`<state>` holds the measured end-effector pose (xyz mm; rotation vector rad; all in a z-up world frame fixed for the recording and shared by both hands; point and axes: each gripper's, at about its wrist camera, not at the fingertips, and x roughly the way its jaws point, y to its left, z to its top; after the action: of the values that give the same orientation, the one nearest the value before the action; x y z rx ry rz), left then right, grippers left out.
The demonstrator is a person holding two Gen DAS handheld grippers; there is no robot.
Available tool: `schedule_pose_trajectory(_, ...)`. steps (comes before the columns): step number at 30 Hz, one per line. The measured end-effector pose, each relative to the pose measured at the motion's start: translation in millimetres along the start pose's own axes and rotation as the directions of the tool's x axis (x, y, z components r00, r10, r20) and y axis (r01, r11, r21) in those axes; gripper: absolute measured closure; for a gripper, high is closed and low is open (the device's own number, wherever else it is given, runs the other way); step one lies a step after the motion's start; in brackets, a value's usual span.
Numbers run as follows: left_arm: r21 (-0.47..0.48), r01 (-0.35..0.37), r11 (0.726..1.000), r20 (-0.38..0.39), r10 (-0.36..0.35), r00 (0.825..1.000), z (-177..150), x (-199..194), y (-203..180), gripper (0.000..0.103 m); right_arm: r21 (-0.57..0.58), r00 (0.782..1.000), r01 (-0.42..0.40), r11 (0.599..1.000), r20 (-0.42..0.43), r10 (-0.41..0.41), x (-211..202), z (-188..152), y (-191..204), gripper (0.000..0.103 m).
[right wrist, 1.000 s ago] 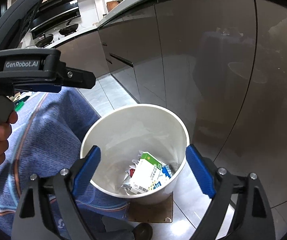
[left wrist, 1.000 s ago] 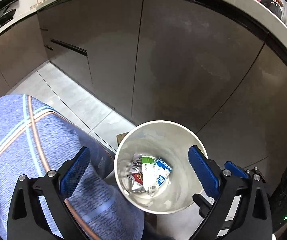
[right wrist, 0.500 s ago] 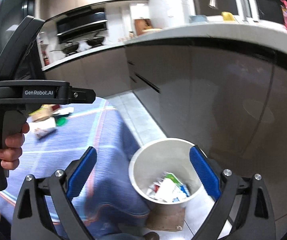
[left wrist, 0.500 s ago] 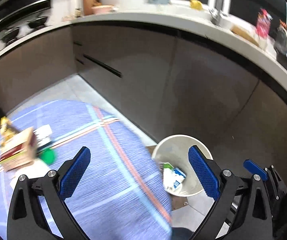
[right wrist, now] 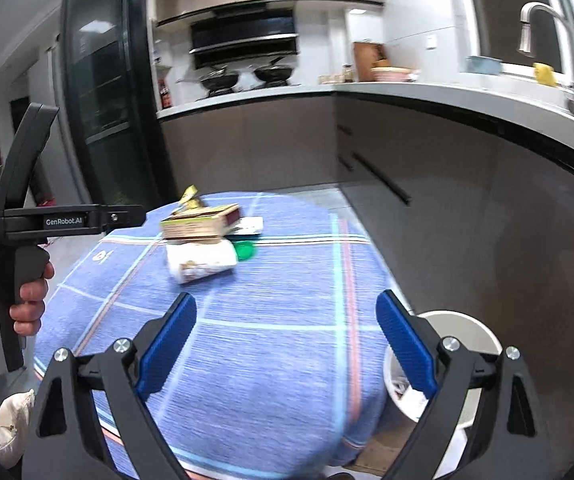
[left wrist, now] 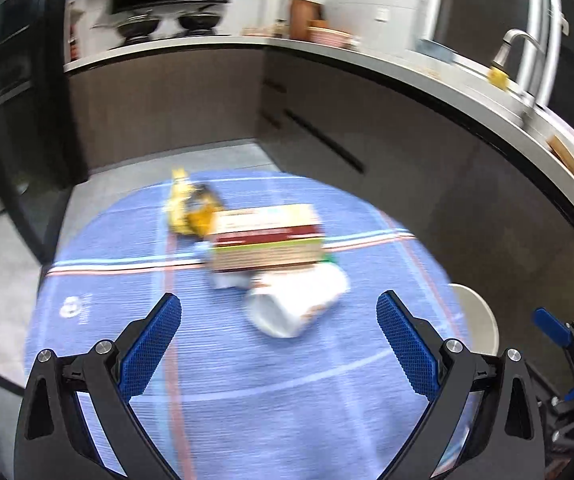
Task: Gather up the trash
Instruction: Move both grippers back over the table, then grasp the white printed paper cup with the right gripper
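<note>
A white paper cup (left wrist: 295, 300) lies on its side on the blue checked tablecloth (left wrist: 227, 392); it also shows in the right wrist view (right wrist: 201, 263). Behind it lies a red and tan carton box (left wrist: 267, 238) (right wrist: 201, 222), a yellow wrapper (left wrist: 185, 206) and a green lid (right wrist: 245, 249). The white trash bin (right wrist: 467, 328) stands on the floor right of the table, with trash inside; its rim shows in the left wrist view (left wrist: 481, 320). My left gripper (left wrist: 277, 338) is open and empty above the cloth, near the cup. My right gripper (right wrist: 285, 338) is open and empty.
Brown kitchen cabinets (right wrist: 427, 200) under a pale worktop (right wrist: 467, 104) curve round behind and right of the table. A sink tap (right wrist: 543, 36) and stove pans (right wrist: 243, 76) stand on the worktop. A dark glass door (right wrist: 99, 112) is at the left.
Both grippers have swung up and left from over the trash bin to face the table. The cup, box and wrapper have come into view. Both stay open.
</note>
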<state>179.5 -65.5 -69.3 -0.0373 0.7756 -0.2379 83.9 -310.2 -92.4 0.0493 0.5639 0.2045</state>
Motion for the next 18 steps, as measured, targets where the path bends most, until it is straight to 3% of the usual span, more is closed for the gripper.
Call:
schedule_pose_trajectory(6,-0.049,-0.004,0.999,-0.002,0.004,1.0,0.0,-2.2,55.6,0.009,-0.043,0.994,-0.094,0.995,-0.056,0.091,41.9,18.9,44.8,0.011)
schedule_pose_trajectory(11,-0.018,0.018,1.0,-0.019,-0.019,1.0,-2.3,7.8,70.9,0.009,-0.073,0.981,-0.16,0.984,-0.125,0.15,85.5,26.4,79.5,0.004)
schedule_pose_trajectory(18,0.034,0.092,0.995,-0.052,-0.091,0.995,7.6,37.0,78.4,0.009,-0.109,0.948,-0.242,0.964,-0.239,0.211,147.6,35.3,83.1,0.003)
